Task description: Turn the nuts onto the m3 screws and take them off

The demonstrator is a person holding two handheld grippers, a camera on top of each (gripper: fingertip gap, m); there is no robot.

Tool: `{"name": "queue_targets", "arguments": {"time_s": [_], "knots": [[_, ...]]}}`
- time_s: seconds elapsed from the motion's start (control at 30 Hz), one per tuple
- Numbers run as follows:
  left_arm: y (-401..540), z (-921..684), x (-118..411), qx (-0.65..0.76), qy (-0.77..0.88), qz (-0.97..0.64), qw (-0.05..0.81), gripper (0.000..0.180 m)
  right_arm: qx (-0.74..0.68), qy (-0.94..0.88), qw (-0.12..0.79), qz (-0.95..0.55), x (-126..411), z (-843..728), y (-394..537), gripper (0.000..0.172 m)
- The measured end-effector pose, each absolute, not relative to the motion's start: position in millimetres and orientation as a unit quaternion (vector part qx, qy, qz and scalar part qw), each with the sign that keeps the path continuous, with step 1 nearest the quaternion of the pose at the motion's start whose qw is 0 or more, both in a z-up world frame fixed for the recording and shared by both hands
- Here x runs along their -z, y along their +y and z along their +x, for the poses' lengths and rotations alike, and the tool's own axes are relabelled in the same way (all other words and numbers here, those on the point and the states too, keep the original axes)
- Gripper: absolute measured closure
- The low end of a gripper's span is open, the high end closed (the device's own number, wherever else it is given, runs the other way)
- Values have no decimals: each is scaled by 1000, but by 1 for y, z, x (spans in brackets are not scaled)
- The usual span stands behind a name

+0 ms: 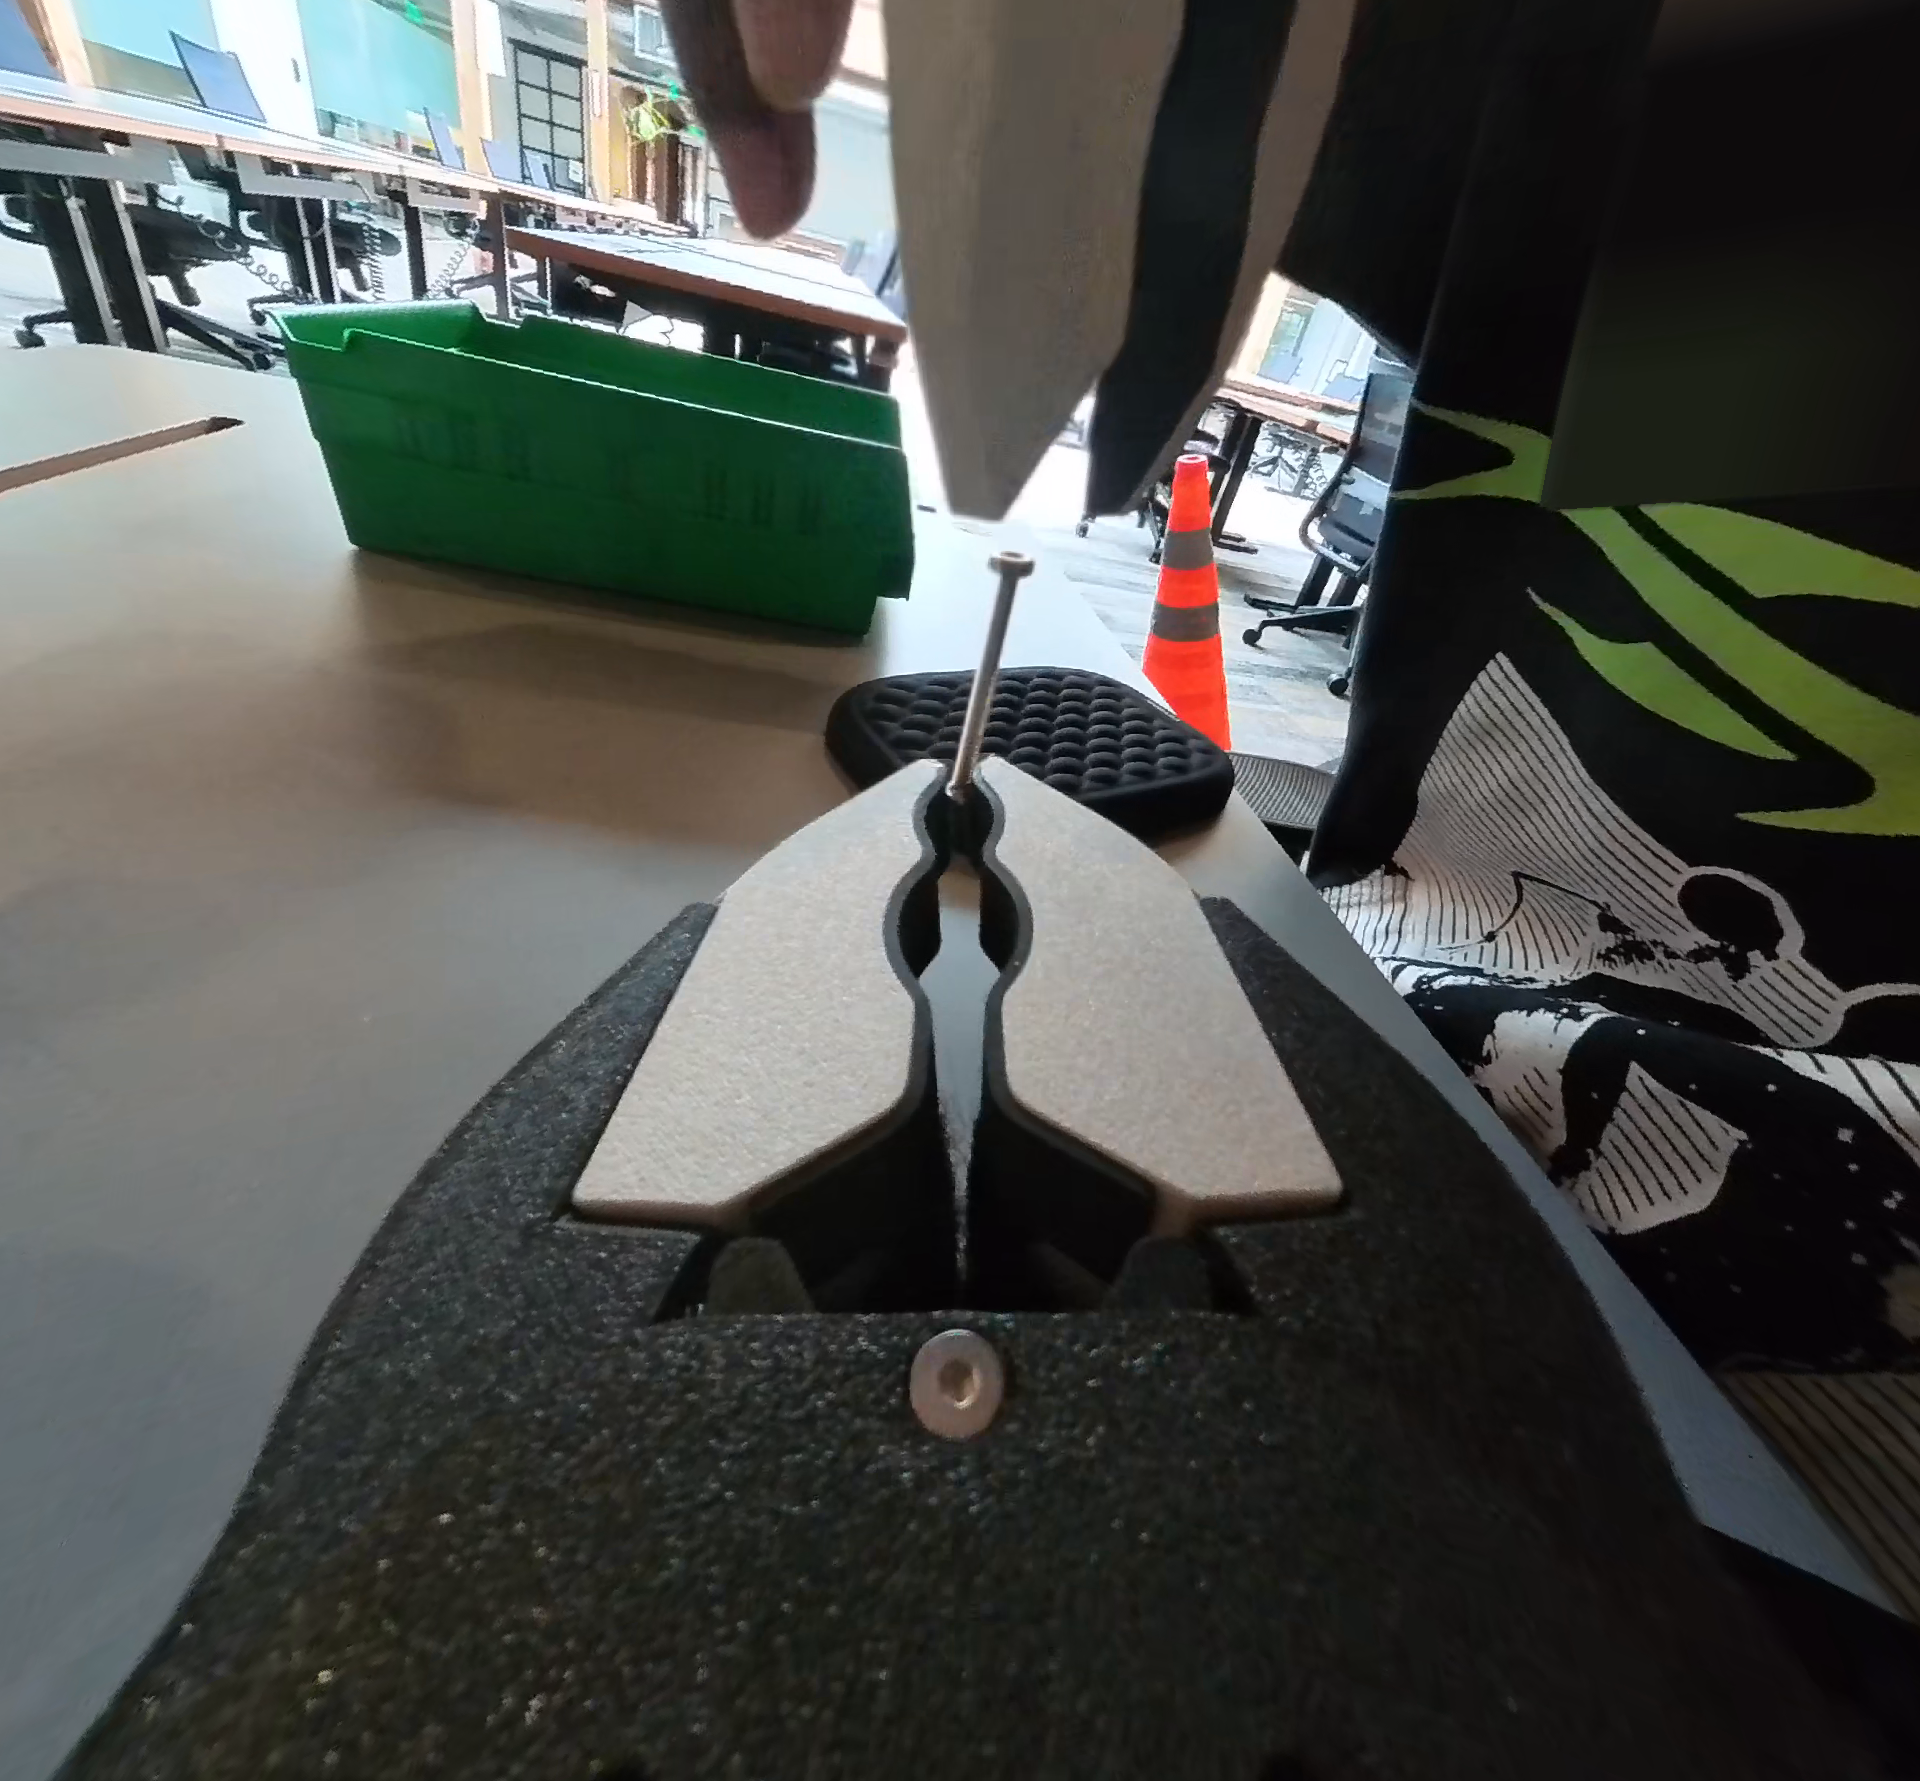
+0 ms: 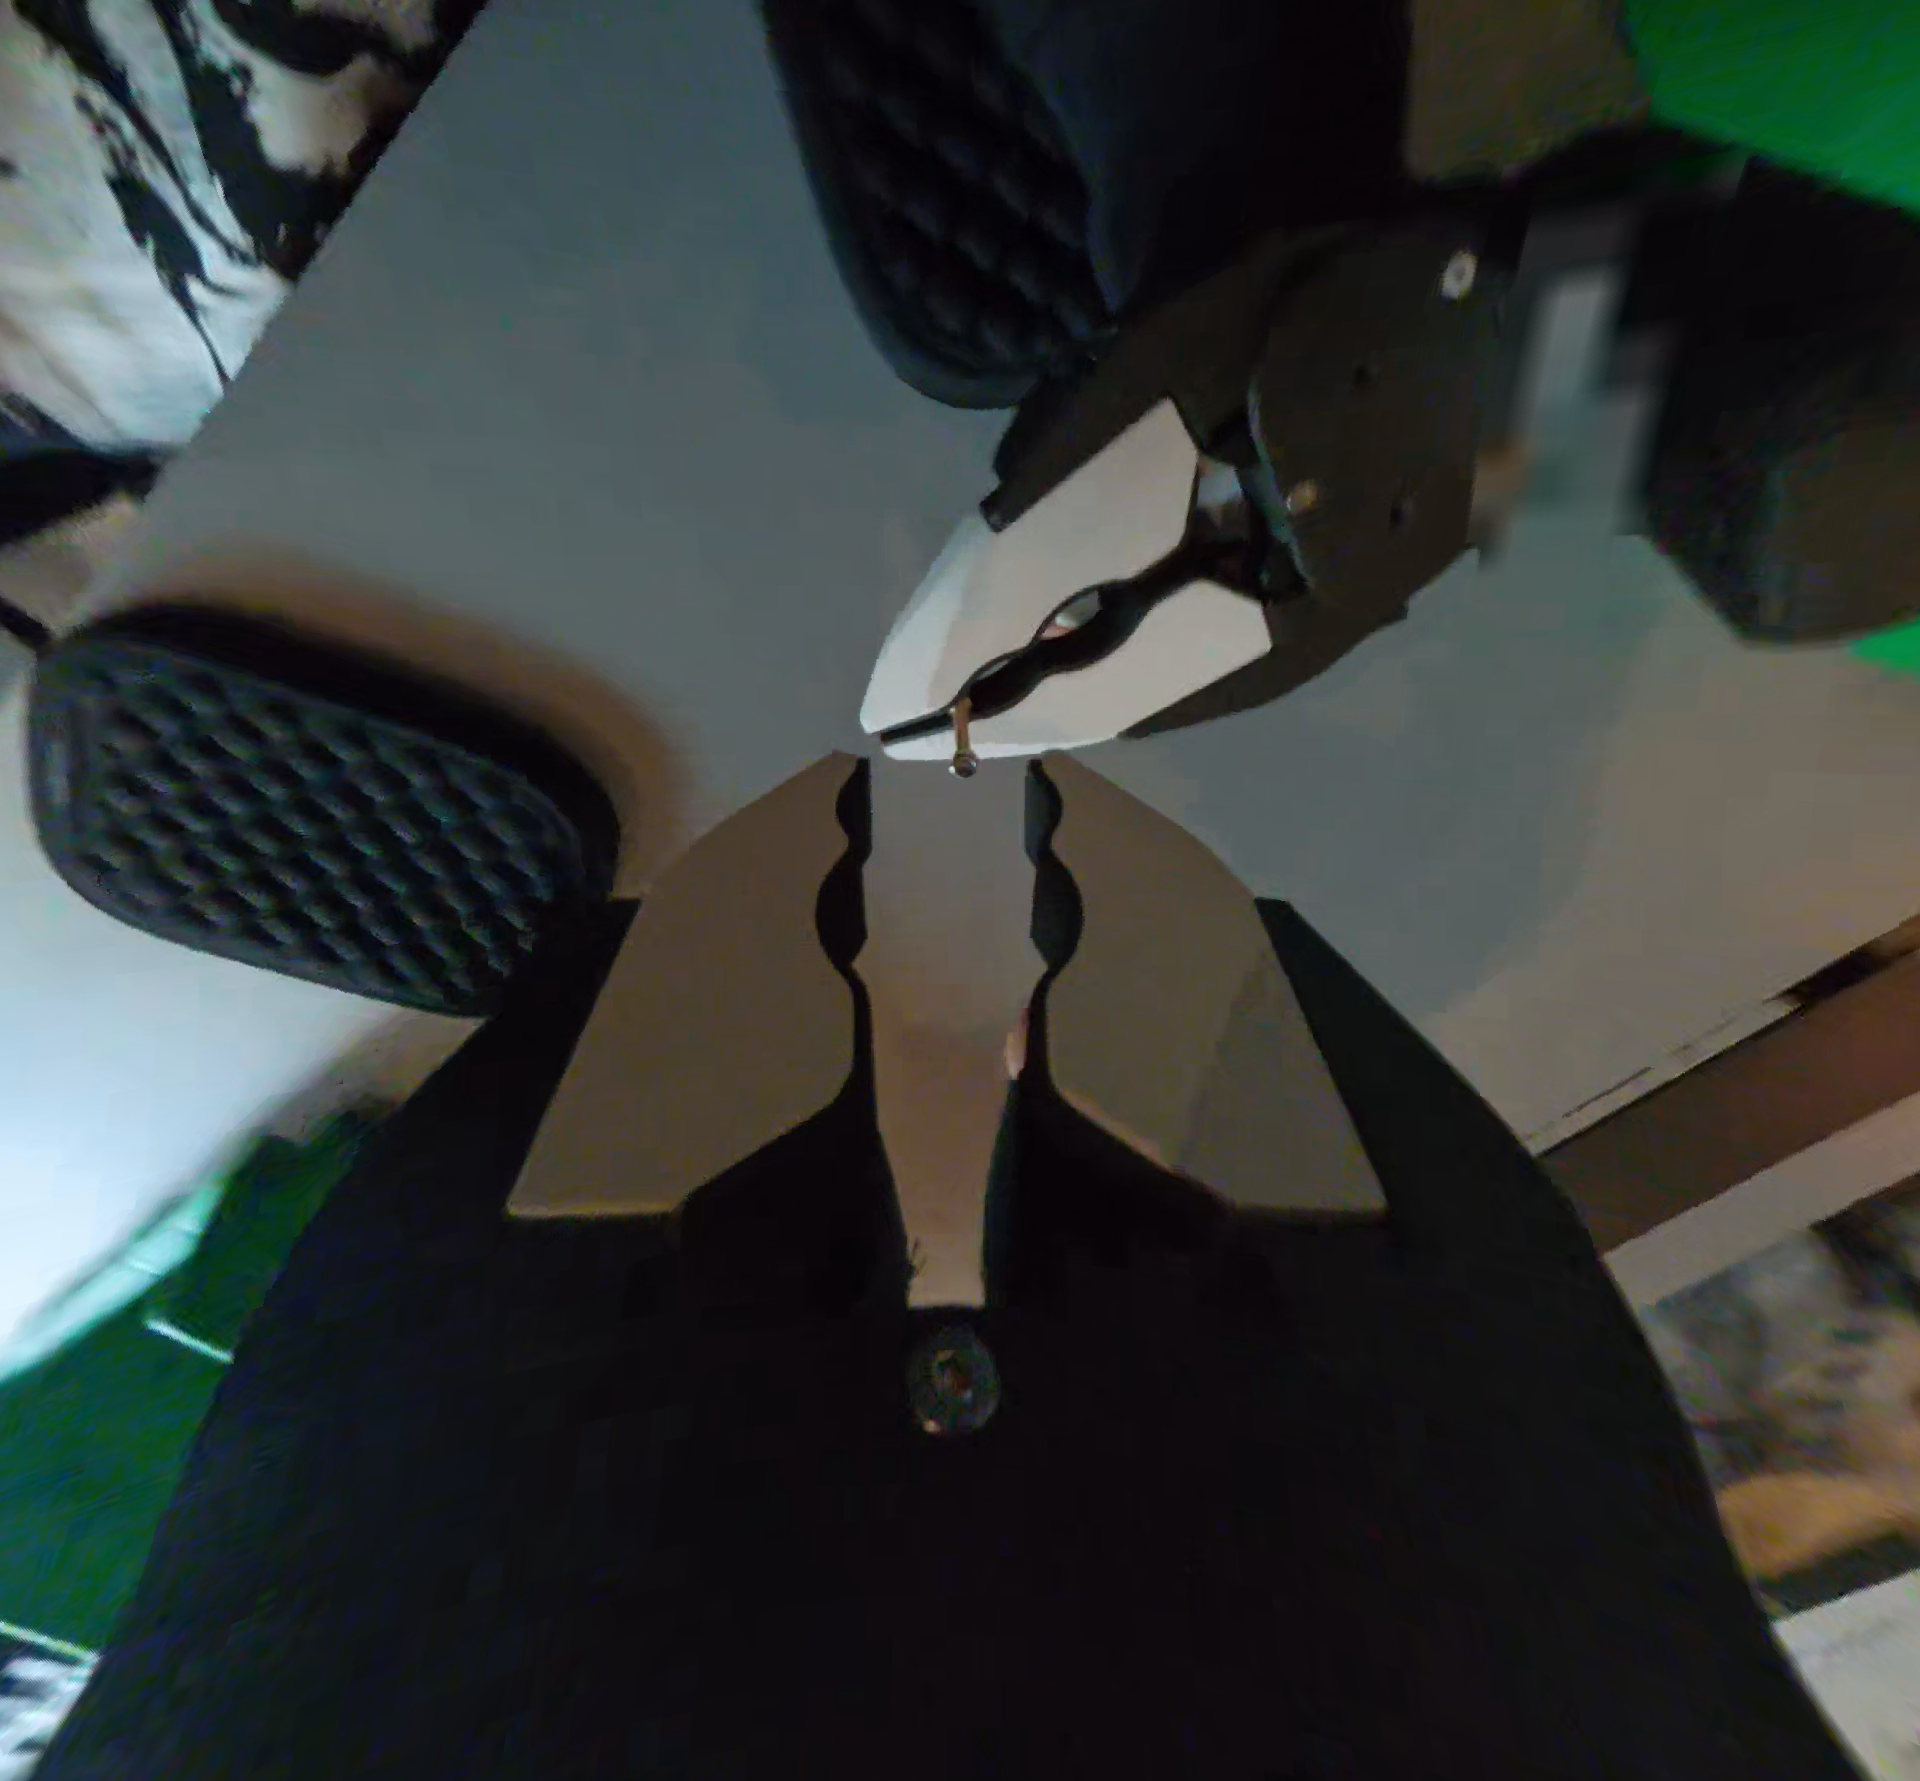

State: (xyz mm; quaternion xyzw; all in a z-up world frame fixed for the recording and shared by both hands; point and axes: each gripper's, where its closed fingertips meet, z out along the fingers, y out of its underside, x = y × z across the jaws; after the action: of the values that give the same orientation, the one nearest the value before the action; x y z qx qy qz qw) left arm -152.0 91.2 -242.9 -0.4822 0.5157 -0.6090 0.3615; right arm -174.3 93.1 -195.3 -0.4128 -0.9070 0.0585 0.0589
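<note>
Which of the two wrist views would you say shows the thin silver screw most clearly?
The left wrist view: the thin silver screw shows its whole shaft and head, rising from the shut left gripper. The right wrist view shows only a short, foreshortened stub with the head before its own open fingers.

Bin (image 1: 582, 474) on table (image 1: 312, 744), behind pad (image 1: 1081, 734)

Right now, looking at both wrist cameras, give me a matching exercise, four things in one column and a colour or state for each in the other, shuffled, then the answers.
1. left gripper
2. right gripper
3. bin
4. cone

A. orange with grey bands
B. jaws apart, nothing between them
C. green, on the table
D. closed on a screw

Pairs: 1-D, 2-B, 3-C, 4-A
</note>
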Motion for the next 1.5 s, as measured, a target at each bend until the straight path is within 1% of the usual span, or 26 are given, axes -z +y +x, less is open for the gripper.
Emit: {"name": "queue_targets", "arguments": {"time_s": [0.07, 0.17, 0.3, 0.53, 0.6, 0.77, 0.9, 0.97, 1.07, 1.13, 1.2, 1.27, 1.4, 1.5], "knots": [[91, -152, 243, 610, 517, -481, 360, 180, -67, -926, 51, -369, 196, -176, 90, 150], [91, -152, 243, 611, 516, -480, 360, 180, -67, -938, 29, -340, 199, -175, 88, 153], [90, -152, 243, 612, 518, -479, 358, 180, -54, -943, 14, -329, 202, -173, 90, 157], [90, -152, 243, 612, 518, -478, 359, 180, -50, -942, 27, -332, 203, -176, 95, 167], [91, -153, 241, 613, 514, -478, 362, 180, -59, -930, 34, -361, 202, -178, 96, 167], [97, -153, 239, 610, 500, -487, 376, 180, -53, -860, 46, -506, 201, -178, 105, 167], [99, -152, 241, 602, 501, -492, 380, 180, -53, -764, 51, -641, 202, -177, 106, 167], [97, -151, 243, 600, 506, -493, 376, 180, -55, -740, 46, -669, 204, -175, 105, 157], [95, -150, 244, 598, 513, -490, 372, 180, -36, -777, 49, -626, 201, -171, 108, 141], [94, -151, 243, 601, 513, -488, 370, 180, -51, -838, 51, -541, 196, -172, 102, 141], [93, -151, 243, 603, 514, -487, 368, 180, -53, -894, 56, -442, 194, -173, 98, 146], [93, -151, 243, 605, 515, -485, 365, 180, -55, -920, 51, -386, 197, -175, 95, 149], [92, -152, 243, 607, 515, -483, 364, 180, -45, -938, 37, -341, 204, -176, 96, 159], [92, -152, 243, 607, 516, -483, 364, 180, -40, -941, 33, -335, 206, -175, 97, 165]]}}
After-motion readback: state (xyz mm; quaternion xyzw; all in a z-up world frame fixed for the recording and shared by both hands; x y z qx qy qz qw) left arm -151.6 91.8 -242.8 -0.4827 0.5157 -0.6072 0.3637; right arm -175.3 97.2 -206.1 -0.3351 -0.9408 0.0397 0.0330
